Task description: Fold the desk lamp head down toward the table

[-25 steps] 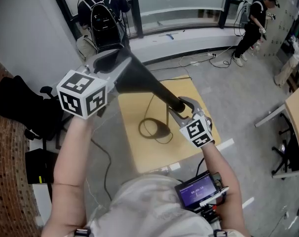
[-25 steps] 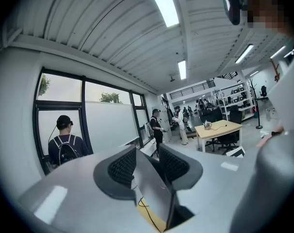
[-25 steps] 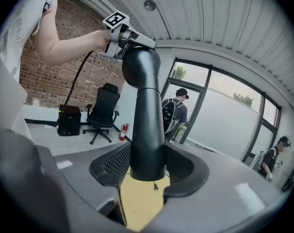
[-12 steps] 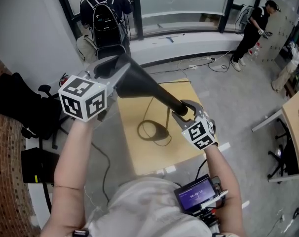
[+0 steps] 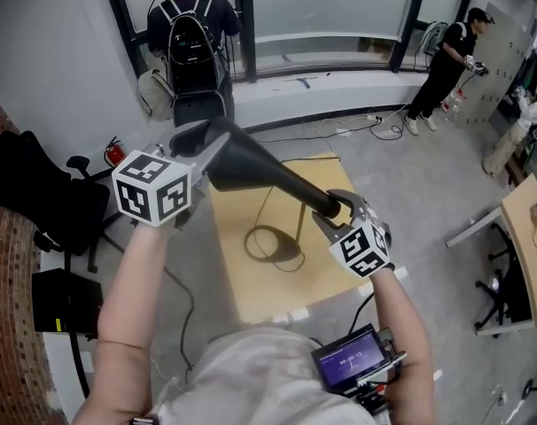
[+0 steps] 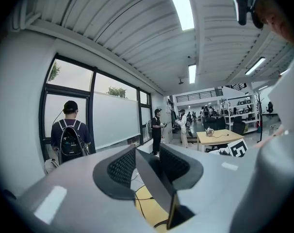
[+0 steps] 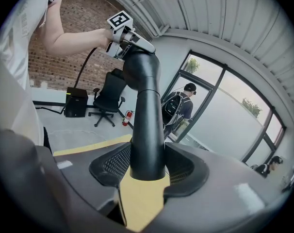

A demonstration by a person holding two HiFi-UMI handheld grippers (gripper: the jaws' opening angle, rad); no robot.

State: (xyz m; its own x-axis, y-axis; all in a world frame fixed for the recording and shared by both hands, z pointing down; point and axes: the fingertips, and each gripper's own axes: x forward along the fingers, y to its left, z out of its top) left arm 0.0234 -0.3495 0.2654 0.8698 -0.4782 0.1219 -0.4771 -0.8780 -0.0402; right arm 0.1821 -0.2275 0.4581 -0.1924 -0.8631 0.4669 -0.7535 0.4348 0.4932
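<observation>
Left gripper (image 5: 205,137), right gripper (image 5: 338,212) seemingly clamp raised lamp (image 5: 264,173).

Your left gripper (image 5: 205,138) is out ahead of you on the left, raised close under your head. Its jaws are closed on the thin edge of the lamp head (image 6: 154,181), which is pinched between the two ribbed pads (image 6: 120,166). Your left forearm (image 5: 131,308) is bare and reaches forward almost straight. Your right gripper (image 5: 338,209) sits lower and further right, tipped downward, with its jaws clamped around the lamp neck (image 7: 147,130), one pad pressing on either side. Your right forearm (image 5: 397,321) is also bare and angles in from the lower right. The two grippers are well apart.
</observation>
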